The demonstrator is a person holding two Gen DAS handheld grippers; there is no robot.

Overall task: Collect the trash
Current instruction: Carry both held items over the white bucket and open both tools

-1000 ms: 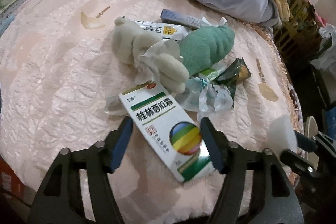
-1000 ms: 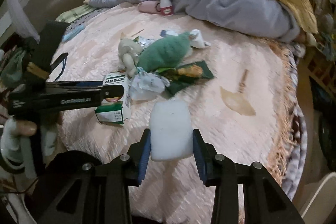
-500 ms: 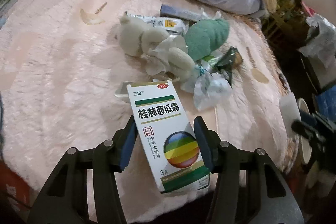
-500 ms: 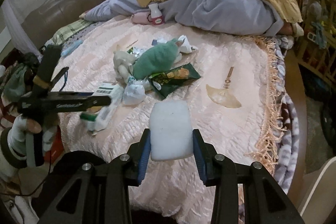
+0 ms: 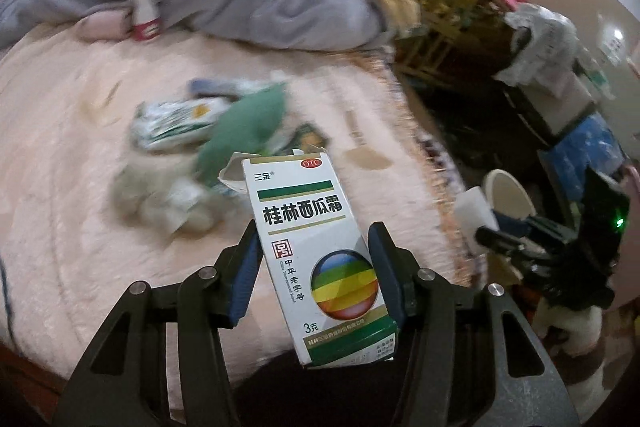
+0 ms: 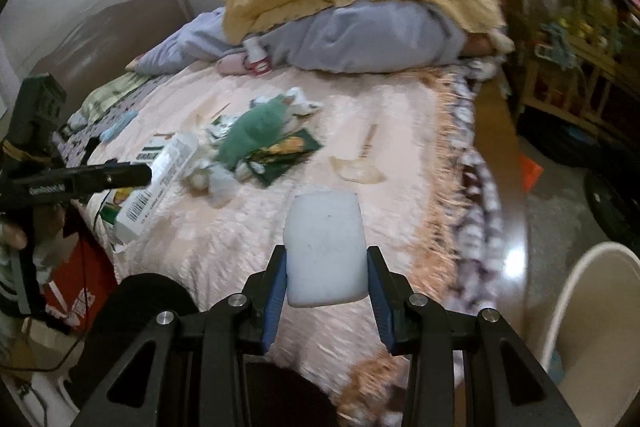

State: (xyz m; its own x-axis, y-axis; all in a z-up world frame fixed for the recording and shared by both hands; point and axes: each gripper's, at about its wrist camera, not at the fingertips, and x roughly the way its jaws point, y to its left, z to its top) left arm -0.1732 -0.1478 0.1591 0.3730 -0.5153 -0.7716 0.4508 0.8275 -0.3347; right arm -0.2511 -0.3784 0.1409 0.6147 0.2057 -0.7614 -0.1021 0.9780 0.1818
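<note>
My left gripper (image 5: 312,263) is shut on a white and green medicine box (image 5: 316,251) and holds it in the air above the bed's near edge; the box also shows in the right wrist view (image 6: 160,183). My right gripper (image 6: 326,279) is shut on a white foam block (image 6: 326,247), held over the bed's corner; the block shows in the left wrist view (image 5: 474,215). More litter lies mid-bed: a dark snack wrapper (image 6: 286,153), a crumpled clear bag (image 6: 220,185) and a white-green packet (image 5: 176,125).
A green plush toy (image 6: 256,127) and a beige plush (image 5: 152,195) lie among the litter. A small bottle (image 5: 145,15) stands by the grey and yellow bedding (image 6: 360,7). A cream bin (image 6: 600,311) stands on the floor at right, also in the left wrist view (image 5: 508,195). Wooden shelves (image 5: 448,11) stand beyond the bed.
My left gripper closed on the medicine box and lifted it off the bed, swinging right. My right gripper pulled back with the foam block, and the bin came into view.
</note>
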